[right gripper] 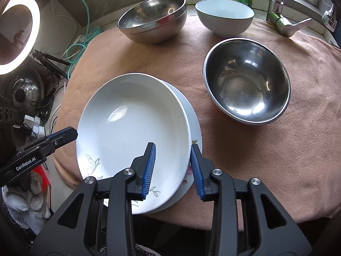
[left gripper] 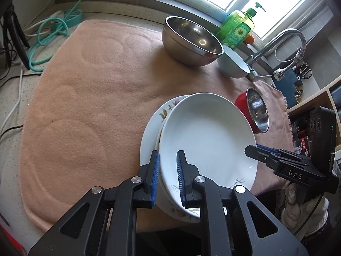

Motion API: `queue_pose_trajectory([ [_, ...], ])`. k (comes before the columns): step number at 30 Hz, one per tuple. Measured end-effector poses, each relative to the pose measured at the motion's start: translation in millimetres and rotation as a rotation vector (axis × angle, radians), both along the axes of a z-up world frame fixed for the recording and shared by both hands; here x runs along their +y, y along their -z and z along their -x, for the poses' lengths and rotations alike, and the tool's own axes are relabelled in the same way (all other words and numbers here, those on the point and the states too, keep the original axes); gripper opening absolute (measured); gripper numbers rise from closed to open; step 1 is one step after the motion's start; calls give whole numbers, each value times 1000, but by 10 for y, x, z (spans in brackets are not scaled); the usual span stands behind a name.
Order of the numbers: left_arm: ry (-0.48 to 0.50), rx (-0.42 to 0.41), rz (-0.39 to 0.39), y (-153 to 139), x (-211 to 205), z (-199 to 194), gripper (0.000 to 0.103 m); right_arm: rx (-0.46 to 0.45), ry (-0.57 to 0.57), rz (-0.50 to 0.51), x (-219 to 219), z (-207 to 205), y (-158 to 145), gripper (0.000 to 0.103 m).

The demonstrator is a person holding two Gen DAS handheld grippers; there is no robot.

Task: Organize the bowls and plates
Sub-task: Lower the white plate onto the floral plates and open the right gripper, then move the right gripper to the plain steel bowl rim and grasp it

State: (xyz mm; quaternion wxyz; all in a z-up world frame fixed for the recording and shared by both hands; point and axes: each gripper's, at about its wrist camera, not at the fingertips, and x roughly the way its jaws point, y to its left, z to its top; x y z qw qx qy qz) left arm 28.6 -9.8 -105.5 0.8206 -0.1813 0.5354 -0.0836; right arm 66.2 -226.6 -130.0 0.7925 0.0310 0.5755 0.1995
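Left gripper (left gripper: pixel 167 176) and right gripper (right gripper: pixel 173 168), each partly spread, straddle opposite edges of the white top plate (left gripper: pixel 207 136); whether the pads press the rim cannot be told. It rests on a flowered plate (left gripper: pixel 149 136) on the pink towel (left gripper: pixel 89 89). Lower plates are mostly hidden.

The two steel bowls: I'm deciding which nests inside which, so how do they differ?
The far steel bowl stands at the back of the towel beside the white bowl; the near steel bowl sits alone, right of the plates. The far one is all steel outside, the near one red outside. Both are upright and empty.
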Motion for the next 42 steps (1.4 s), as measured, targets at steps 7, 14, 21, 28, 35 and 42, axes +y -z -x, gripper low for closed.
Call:
queue_pose_trajectory([
  [7,-14,-10,4,-31,66,-28,15,-21,7,10,7,16,-43,43],
  [14,-36,-24,12,-95,173,-49,15,-28,34,-10,-66,-12,-99,48],
  [21,-46,-37,11,-147,240,-110,32,-55,56,-47,-66,-95,-234,49],
  [28,-33,-59,23,-246,289,-278,48,-88,83,-107,-89,-232,-461,68],
  [35,-6,-90,10,-381,318,-555,53,-124,111,-156,-54,-496,-697,86],
  [42,28,-121,-9,-483,332,-886,54,-130,123,-177,79,-815,-799,87],
])
